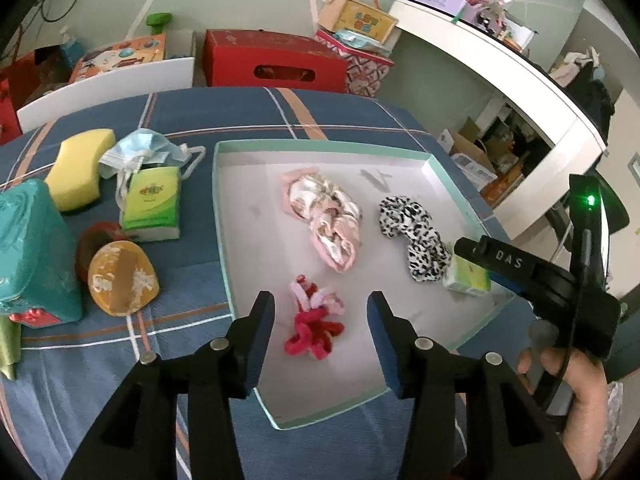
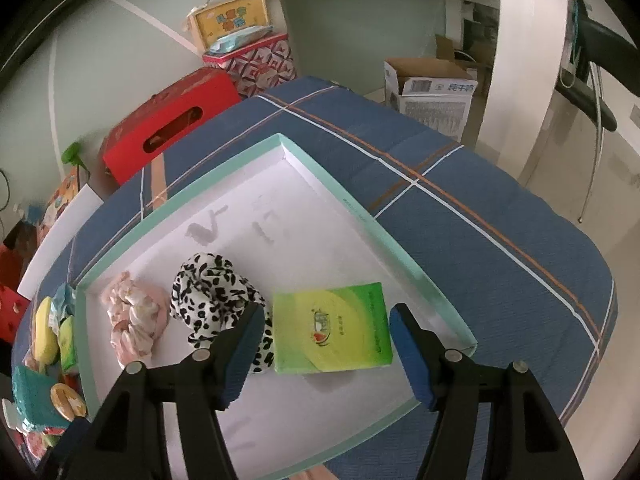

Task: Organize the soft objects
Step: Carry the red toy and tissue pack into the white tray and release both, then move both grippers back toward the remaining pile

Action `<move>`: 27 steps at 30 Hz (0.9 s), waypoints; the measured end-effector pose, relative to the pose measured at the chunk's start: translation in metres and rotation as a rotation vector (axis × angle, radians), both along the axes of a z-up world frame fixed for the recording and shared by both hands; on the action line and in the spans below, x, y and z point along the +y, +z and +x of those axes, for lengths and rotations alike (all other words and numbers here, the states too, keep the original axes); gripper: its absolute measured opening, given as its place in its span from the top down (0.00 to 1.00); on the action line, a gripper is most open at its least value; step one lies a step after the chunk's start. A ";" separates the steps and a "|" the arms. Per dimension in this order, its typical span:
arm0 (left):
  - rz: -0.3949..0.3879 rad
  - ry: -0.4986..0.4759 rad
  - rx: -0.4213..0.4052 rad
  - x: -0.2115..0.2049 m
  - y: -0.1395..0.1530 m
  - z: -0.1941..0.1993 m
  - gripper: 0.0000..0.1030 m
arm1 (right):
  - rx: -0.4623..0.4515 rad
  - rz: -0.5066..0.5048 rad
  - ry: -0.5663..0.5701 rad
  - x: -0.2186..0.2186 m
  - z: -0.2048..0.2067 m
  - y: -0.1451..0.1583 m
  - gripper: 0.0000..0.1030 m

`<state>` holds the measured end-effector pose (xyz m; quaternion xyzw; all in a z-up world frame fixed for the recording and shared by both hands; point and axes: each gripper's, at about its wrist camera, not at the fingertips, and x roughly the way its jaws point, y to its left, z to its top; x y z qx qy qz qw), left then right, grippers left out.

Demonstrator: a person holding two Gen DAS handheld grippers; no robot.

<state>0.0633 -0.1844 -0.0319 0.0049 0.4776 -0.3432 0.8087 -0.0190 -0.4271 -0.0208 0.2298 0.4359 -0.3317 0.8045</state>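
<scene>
A white tray with a mint rim (image 1: 224,200) (image 2: 360,216) lies on the blue plaid table. In it lie a pink floral scrunchie (image 1: 324,220) (image 2: 134,316), a leopard-print scrunchie (image 1: 416,236) (image 2: 208,292), a red-and-pink hair tie bundle (image 1: 314,320) and a green tissue pack (image 1: 468,278) (image 2: 332,328). My left gripper (image 1: 320,332) is open just above the red-and-pink bundle. My right gripper (image 2: 326,348) is open with its jaws either side of the green tissue pack, which rests on the tray floor. The right gripper also shows in the left wrist view (image 1: 480,256).
Left of the tray lie a yellow sponge (image 1: 80,168), a blue face mask (image 1: 140,152), a second green tissue pack (image 1: 154,204), a teal box (image 1: 28,248) and an orange round badge (image 1: 122,280). Red boxes (image 1: 272,64) stand beyond the table's far edge.
</scene>
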 end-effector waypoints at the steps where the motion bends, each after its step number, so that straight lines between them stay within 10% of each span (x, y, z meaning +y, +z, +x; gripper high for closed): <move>1: 0.001 0.016 0.001 0.002 0.000 0.002 0.47 | 0.001 -0.001 0.005 0.001 0.001 0.000 0.26; 11: 0.039 0.193 0.015 0.029 -0.005 0.022 0.19 | 0.038 -0.047 0.090 0.018 0.014 -0.002 0.00; 27: 0.080 0.327 -0.039 0.058 0.001 0.024 0.06 | -0.075 -0.082 0.198 0.048 0.023 0.010 0.00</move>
